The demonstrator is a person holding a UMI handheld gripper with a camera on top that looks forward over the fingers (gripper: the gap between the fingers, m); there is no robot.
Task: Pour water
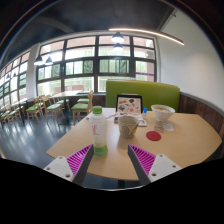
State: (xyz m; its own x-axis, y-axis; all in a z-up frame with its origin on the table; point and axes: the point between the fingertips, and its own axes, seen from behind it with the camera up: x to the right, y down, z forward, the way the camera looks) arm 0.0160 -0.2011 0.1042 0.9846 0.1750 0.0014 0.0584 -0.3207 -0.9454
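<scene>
Wooden worktop (185,140) carries a water bottle (98,130), standing upright just ahead of my tool (111,158), slightly left; fingers spread wide, holding nothing. Cup (128,125) stands beside the bottle.

My table (175,140) looks like smooth pale wood. The bottle (98,131) seems translucent plastic. My pads (77,156) look ribbed.

My gripper (110,158) at the bottom of the frame, two pale grey fingers, lower left and lower right, each with a magenta pad (78,157) on its inner face, pads ribbed with fine diagonal lines, tapering to narrow tips toward the frame's centre
</scene>
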